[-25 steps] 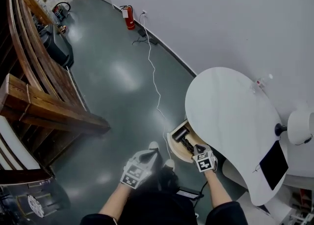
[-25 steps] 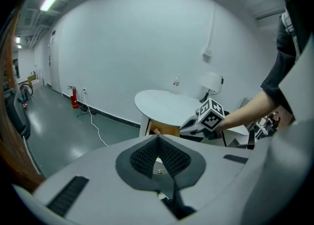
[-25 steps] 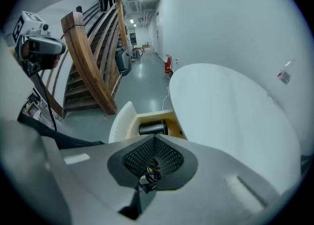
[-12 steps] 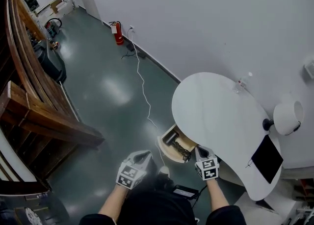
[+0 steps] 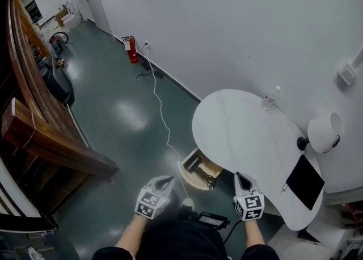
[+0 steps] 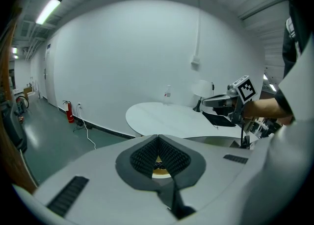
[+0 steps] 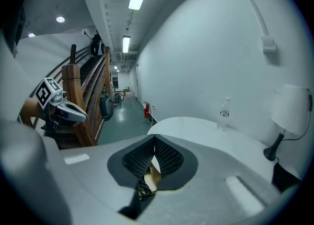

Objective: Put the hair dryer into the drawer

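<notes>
The black hair dryer (image 5: pixel 194 164) lies with its coiled cord in the open wooden drawer (image 5: pixel 187 178) under the white table (image 5: pixel 249 140). My left gripper (image 5: pixel 168 180) hangs left of the drawer, shut and empty, its pads meeting at the tip (image 6: pixel 157 137). My right gripper (image 5: pixel 240 177) is to the right of the drawer, above the table's near edge, also shut with nothing in it (image 7: pixel 155 138). Below the right pads I glimpse a bit of the cord (image 7: pixel 143 187) and of the drawer's wood (image 7: pixel 153 174).
On the table stand a water bottle (image 5: pixel 269 99), a white lamp (image 5: pixel 323 131) and a black tablet (image 5: pixel 305 180). A white cable (image 5: pixel 161 111) runs over the floor to the wall by a fire extinguisher (image 5: pixel 131 49). A wooden staircase (image 5: pixel 51 140) fills the left.
The right gripper has lifted away from the drawer and now sits further right of it. The left gripper rose slightly. The dryer stays in the drawer.
</notes>
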`<move>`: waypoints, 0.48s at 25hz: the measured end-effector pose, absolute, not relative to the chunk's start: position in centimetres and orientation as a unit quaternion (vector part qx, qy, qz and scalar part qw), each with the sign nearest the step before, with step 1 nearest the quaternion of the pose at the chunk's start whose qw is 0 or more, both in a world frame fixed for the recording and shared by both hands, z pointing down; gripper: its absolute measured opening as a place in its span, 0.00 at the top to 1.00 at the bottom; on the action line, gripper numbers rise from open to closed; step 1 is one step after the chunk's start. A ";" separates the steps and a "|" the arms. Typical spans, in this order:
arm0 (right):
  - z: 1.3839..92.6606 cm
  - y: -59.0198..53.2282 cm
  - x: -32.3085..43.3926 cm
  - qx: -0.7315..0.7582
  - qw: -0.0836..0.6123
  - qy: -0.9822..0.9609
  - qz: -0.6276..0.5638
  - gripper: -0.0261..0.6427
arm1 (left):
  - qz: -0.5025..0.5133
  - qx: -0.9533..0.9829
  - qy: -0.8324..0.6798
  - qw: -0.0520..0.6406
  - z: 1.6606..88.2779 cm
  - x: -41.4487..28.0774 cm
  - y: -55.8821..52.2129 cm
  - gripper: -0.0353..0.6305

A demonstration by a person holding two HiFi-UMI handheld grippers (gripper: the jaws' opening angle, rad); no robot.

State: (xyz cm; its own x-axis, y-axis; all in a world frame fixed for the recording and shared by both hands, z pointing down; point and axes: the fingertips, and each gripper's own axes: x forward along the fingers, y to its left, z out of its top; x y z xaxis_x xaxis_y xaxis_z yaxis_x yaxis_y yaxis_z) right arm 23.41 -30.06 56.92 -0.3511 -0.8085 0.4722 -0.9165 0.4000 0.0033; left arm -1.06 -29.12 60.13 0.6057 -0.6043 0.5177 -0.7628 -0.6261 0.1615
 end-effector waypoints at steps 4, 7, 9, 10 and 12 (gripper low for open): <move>55.8 -29.6 23.2 0.532 0.197 -0.815 0.115 0.95 | 0.211 0.877 -0.391 0.184 59.8 -1.0 -29.2 0.93; 55.9 -29.6 23.0 0.531 0.200 -0.815 0.114 0.95 | 0.211 0.876 -0.393 0.181 59.7 -1.2 -29.3 0.93; 56.1 -29.6 23.1 0.530 0.200 -0.815 0.119 0.95 | 0.211 0.876 -0.395 0.180 59.7 -1.2 -29.4 0.93; 56.3 -29.6 23.1 0.529 0.200 -0.816 0.121 0.95 | 0.211 0.875 -0.396 0.181 59.7 -1.2 -29.4 0.93; 56.4 -29.4 23.1 0.528 0.201 -0.816 0.123 0.95 | 0.210 0.875 -0.396 0.183 59.7 -1.1 -29.2 0.93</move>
